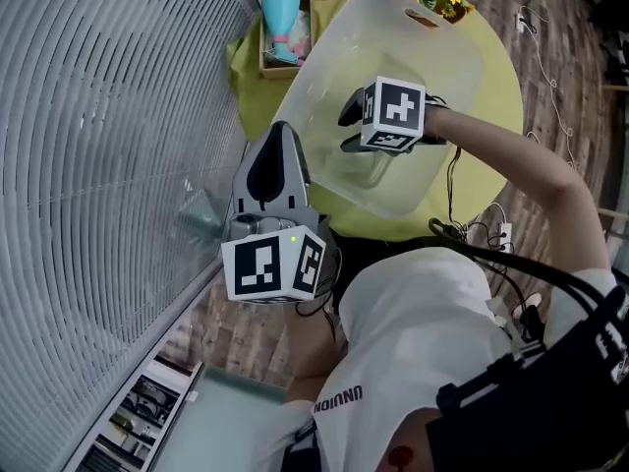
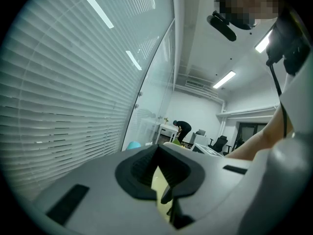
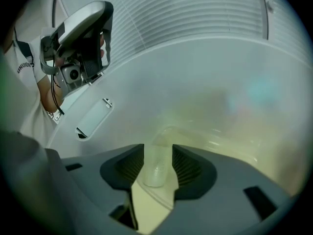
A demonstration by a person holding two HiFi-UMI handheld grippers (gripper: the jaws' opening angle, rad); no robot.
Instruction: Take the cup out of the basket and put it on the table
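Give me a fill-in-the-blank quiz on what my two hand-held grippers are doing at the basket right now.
1. The right hand-held gripper reaches down into the translucent ____.
2. Between its parted jaws is a clear ____.
3. The left hand-held gripper holds nothing, and its jaws are ____.
Missing words: basket; cup; shut.

Window blinds (image 1: 98, 165) left; wood floor (image 1: 575, 62); ceiling striplights (image 2: 225, 79).
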